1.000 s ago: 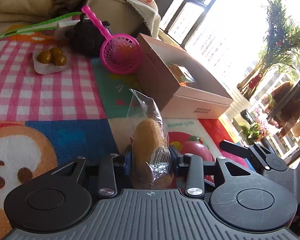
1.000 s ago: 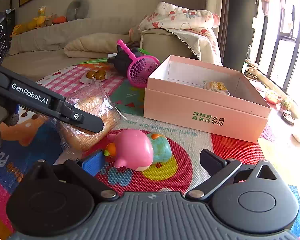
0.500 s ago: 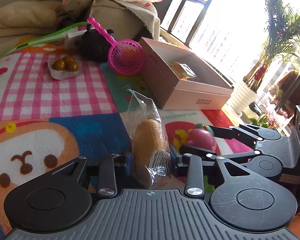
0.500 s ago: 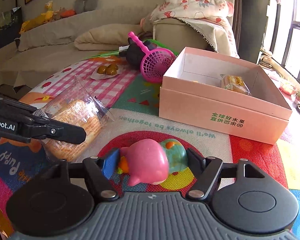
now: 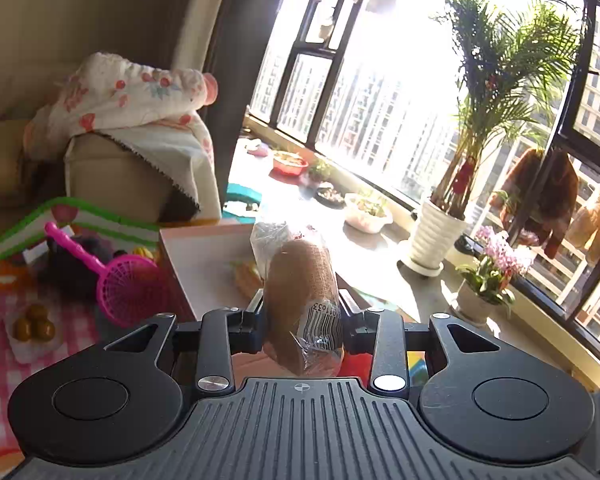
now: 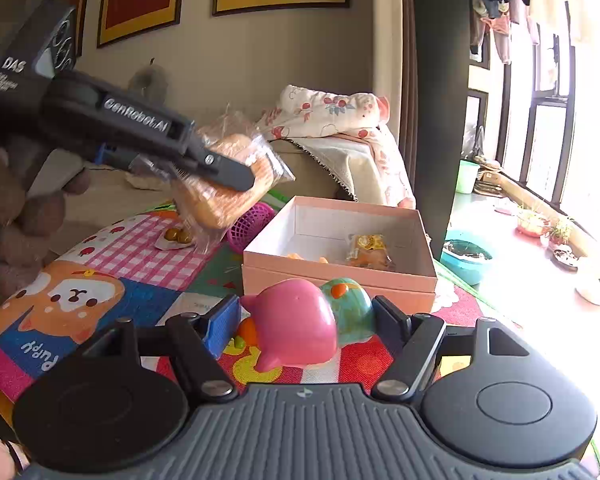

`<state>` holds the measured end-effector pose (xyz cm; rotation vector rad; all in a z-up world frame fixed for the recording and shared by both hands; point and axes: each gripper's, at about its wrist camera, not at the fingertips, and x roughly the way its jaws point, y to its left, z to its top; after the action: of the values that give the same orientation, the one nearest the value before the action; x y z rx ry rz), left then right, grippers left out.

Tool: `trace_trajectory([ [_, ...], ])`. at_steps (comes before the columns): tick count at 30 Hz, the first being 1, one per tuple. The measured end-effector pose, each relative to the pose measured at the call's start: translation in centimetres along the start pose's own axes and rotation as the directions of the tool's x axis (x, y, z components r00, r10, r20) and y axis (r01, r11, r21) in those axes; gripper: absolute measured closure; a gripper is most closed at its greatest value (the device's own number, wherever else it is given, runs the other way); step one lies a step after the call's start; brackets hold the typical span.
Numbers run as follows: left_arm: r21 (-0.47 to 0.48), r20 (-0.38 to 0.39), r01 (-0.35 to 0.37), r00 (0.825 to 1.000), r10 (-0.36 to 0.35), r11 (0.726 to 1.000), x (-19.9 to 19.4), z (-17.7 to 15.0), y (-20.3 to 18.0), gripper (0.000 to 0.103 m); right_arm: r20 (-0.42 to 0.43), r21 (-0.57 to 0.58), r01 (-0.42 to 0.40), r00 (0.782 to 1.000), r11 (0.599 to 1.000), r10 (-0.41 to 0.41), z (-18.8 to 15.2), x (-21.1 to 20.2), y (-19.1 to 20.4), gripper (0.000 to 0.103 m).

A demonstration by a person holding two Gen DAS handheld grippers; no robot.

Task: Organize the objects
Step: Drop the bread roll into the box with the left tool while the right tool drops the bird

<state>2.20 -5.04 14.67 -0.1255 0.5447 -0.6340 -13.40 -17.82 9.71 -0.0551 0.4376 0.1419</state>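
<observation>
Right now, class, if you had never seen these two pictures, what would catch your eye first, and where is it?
First, the pink and teal rounded plastic toy clamped in the right gripper, right at the camera. Next, the plastic-wrapped golden bread loaf gripped by the left gripper, held in the air left of the open pink cardboard box. Through the left camera, the tall green palm in a white ribbed pot stands by the bright window.
</observation>
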Motion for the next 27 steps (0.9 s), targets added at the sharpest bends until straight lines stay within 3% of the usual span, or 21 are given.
trace_trajectory([
  [5, 0.013, 0.097, -0.029, 0.995, 0.027, 1.0, 5.1, 4.1, -0.7, 0.063, -0.026, 0.063, 0.03, 0.999, 0.998, -0.029, -1.2, 0.5, -2.1, 0.031],
  [9, 0.059, 0.041, -0.125, 0.992, 0.123, 0.99, 10.1, 4.1, -0.4, 0.063, -0.064, 0.105, 0.049, 0.997, 0.993, -0.042, -2.2, 1.6, -3.6, 0.031],
  [12, 0.102, 0.054, -0.16, 0.986, 0.155, 0.982, 11.2, 3.2, 0.1, 0.063, -0.072, 0.109, 0.051, 0.996, 0.993, -0.043, -2.6, 2.1, -4.1, 0.031],
  [19, -0.004, 0.065, -0.159, 0.985, 0.159, 0.987, 8.9, 1.9, 3.1, 0.063, -0.089, 0.111, 0.047, 0.995, 0.993, -0.037, -2.3, 3.5, -3.9, 0.031],
  [27, -0.048, -0.021, -0.126, 0.992, 0.125, 0.991, 2.3, -5.9, 5.6, 0.063, -0.026, 0.034, 0.075, 0.997, 0.997, -0.074, 1.9, 4.9, -3.2, 0.031],
])
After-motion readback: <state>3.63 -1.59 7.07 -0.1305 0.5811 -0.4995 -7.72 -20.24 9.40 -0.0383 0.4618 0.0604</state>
